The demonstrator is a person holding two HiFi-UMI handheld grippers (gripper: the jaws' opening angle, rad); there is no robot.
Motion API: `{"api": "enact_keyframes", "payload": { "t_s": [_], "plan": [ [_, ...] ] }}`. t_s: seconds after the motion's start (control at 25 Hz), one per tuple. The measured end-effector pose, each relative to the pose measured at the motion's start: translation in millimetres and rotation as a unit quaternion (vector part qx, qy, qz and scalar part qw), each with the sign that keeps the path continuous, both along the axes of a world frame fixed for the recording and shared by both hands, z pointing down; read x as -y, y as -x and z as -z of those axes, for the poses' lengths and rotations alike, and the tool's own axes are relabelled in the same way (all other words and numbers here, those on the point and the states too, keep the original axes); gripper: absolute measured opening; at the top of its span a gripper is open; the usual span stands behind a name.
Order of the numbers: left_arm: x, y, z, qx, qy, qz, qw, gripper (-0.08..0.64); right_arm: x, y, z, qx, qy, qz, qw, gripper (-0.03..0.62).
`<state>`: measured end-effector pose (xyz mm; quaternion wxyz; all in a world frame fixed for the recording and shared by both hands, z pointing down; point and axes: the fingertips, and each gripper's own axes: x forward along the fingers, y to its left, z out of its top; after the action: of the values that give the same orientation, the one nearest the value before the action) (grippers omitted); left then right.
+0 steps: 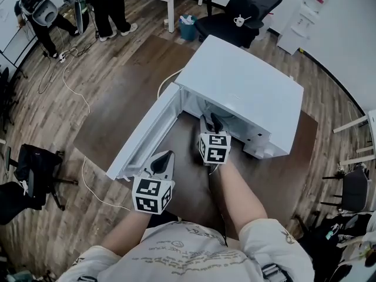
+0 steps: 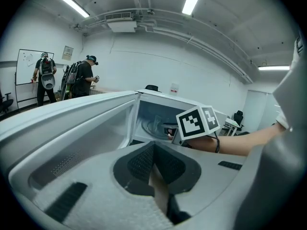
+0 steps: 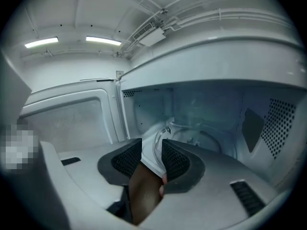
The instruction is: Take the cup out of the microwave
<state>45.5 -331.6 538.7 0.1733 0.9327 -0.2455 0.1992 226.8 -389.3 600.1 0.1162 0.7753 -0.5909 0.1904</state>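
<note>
A white microwave [image 1: 241, 93] stands on a brown table [image 1: 294, 175], its door [image 1: 147, 131] swung wide open to the left. My right gripper [image 1: 212, 122] is at the mouth of the cavity, open, with nothing between its pads [image 3: 152, 143]. Beyond it lies the glass turntable [image 3: 206, 140]. A faint clear shape [image 3: 189, 116] rises over the turntable; I cannot tell whether it is the cup. My left gripper [image 1: 164, 157] hovers beside the open door, its jaws shut and empty [image 2: 153, 146]. In the left gripper view the right gripper's marker cube [image 2: 197, 121] shows before the cavity.
The open door [image 2: 72, 128] runs along the left gripper's left side. A black office chair [image 1: 241, 16] stands behind the microwave and another [image 1: 35, 169] at the left. People [image 1: 106, 4] stand at the far left. A white cable [image 1: 76, 93] trails over the wooden floor.
</note>
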Motion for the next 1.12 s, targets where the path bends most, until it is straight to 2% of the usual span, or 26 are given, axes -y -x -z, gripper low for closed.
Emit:
{"api": "enact_keyframes", "payload": {
  "t_s": [0.32, 0.56, 0.92, 1.04, 1.12],
  "plan": [
    [15, -10, -12, 0.013, 0.009, -0.015, 0.9998, 0.012, 26, -18, -23, 0.012, 0.027, -0.001, 1.0, 0.127],
    [21, -16, -17, 0.017, 0.015, -0.023, 0.9995, 0.012, 41, -16, -33, -0.018, 0.048, 0.025, 0.998, 0.127],
    [28, -19, -21, 0.016, 0.017, -0.025, 0.9994, 0.012, 59, -15, -44, -0.028, 0.065, 0.041, 0.997, 0.127],
    [29, -17, -22, 0.016, 0.02, -0.025, 0.9994, 0.012, 63, -14, -44, -0.033, 0.067, 0.043, 0.996, 0.127],
    [29, -17, -23, 0.016, 0.02, -0.026, 0.9993, 0.012, 64, -17, -40, -0.053, 0.072, 0.033, 0.995, 0.126]
  ]
}}
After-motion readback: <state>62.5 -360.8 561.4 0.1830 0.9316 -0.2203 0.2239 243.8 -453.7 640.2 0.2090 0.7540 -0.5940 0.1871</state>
